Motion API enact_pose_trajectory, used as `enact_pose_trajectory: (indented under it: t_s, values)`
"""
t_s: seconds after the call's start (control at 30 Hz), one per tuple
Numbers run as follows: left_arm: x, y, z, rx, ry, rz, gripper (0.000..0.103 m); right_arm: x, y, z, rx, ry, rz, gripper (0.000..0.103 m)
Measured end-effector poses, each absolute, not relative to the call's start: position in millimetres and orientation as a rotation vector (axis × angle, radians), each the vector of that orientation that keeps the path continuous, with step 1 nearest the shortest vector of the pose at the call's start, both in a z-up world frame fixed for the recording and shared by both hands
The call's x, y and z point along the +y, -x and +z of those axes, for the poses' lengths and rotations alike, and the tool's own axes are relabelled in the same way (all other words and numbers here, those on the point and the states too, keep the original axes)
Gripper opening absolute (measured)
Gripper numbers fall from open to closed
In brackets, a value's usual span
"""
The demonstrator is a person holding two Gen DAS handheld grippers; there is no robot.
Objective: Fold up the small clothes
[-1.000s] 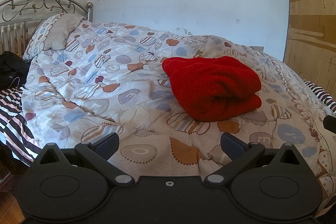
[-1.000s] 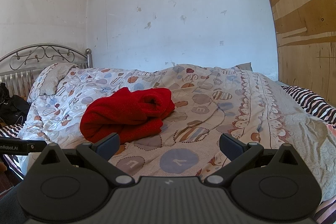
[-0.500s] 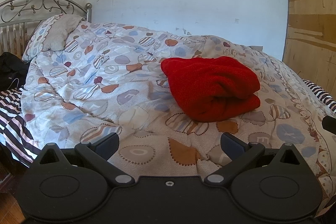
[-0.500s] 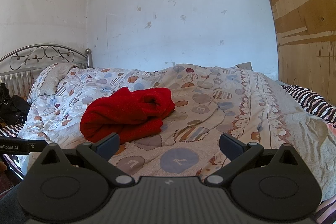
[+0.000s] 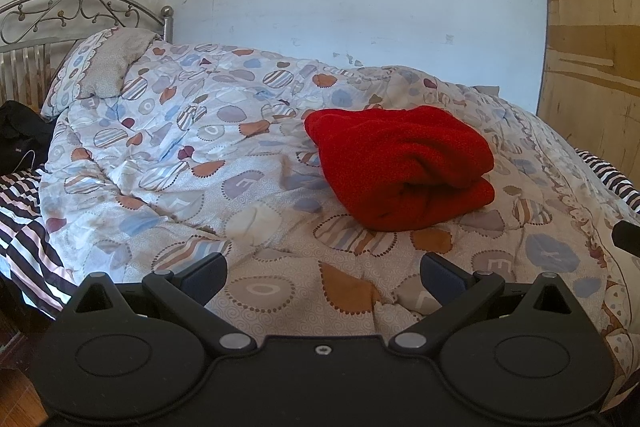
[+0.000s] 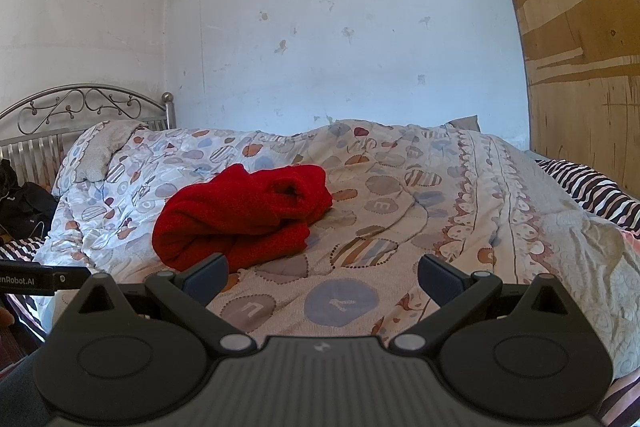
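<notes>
Red garment lying bunched on the quilt, ahead-right of left tongs and ahead-left of right tongs, long axis crosswise, neither clearly nearer, both spread and empty.

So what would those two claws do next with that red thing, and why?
Probably both pull back: the red garment already lies folded on the quilt, and the left gripper and right gripper are open, empty and short of it.
</notes>
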State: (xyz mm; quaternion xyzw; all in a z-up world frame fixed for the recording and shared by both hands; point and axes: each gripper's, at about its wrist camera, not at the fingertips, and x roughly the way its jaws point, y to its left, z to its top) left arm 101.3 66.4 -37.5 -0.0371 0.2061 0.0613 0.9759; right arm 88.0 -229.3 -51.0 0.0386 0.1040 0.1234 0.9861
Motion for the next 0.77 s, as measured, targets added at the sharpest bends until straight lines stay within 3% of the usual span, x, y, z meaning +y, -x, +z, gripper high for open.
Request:
enact_pose_trajectory:
  t_s: [0.77]
  values:
    - [62.9,-103.4,-37.3,0.438,0.019,0.164,0.102,-230.6,-87.9,-56.5,0.232,-0.101,0.237,0.103]
